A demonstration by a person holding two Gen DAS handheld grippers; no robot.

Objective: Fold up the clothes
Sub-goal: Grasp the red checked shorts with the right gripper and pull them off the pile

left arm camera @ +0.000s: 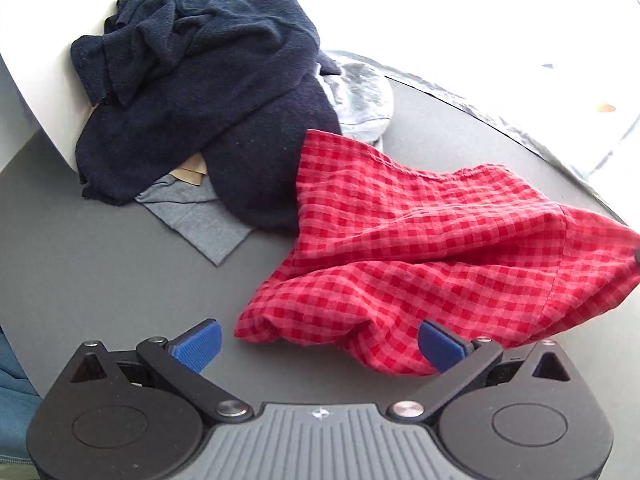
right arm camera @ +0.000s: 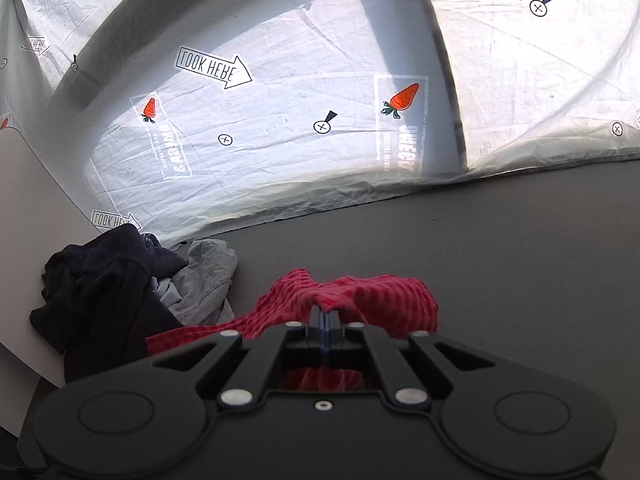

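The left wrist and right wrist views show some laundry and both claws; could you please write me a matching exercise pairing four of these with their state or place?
Things:
1. left claw
2. right claw
3. navy sweater
4. grey T-shirt

States or places:
A. shut on the red checked cloth
B. open, just short of the red cloth's near edge
C. lying partly under the navy garment
D. heaped against the white panel

Pairs: 1-B, 2-A, 3-D, 4-C
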